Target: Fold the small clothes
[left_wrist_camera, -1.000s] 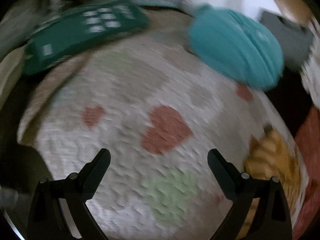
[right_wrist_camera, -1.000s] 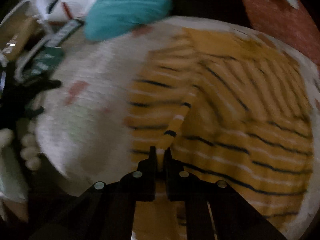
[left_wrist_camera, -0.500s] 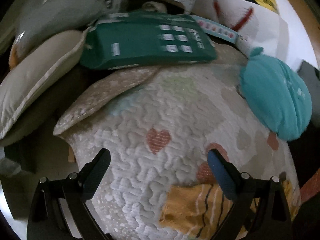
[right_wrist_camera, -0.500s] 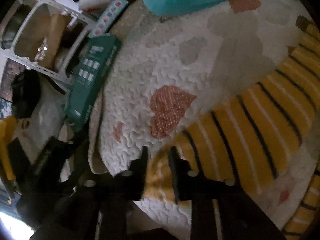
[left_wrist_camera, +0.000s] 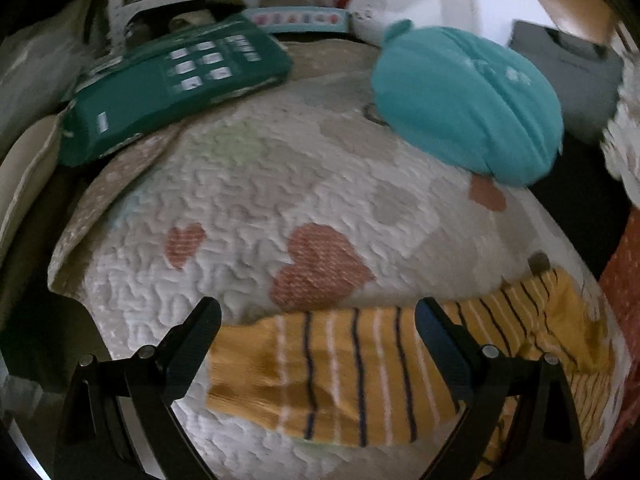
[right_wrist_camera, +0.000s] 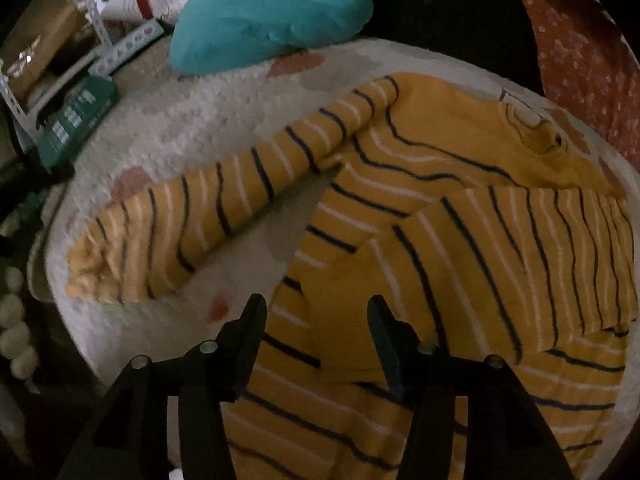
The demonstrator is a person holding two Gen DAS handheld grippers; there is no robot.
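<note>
So the yellow striped top [right_wrist_camera: 420, 184] is lying flat on the quilted heart-print mat [left_wrist_camera: 320, 184], neck end toward the far right. One sleeve is already folded across the chest, and the other sleeve [right_wrist_camera: 192, 224] is stretched straight out to the left, cuff almost at the mat's left edge. That outstretched sleeve is what matters for the next move, I reckon.

In the left wrist view that sleeve runs crossways, left to right, right under my left gripper [left_wrist_camera: 318, 320]. The cuff end sits between the two fingers, a bit below the tips. The left gripper is spread wide and has nothing in it. My right gripper [right_wrist_camera: 316, 320] is also parted, less wide, empty, hovering over the lower body of the top near the hem side, with the sleeve off to its left and well apart from it.

So the left one is clearly nearer to the cuff. My guess: the sleeve's long axis lies across the fingers' opening line, not along it, so I'd come down on the cuff and pinch it, then carry it right over the body. Can't tell from these views how high the fingers sit above the fabric, and it's a bit blurry.

Further out: a teal cushion [right_wrist_camera: 272, 12] rests on the far edge of the mat, a dark green box [left_wrist_camera: 176, 84] sits at the far left, and there's a red spotted cloth [right_wrist_camera: 580, 60] off to the right.
</note>
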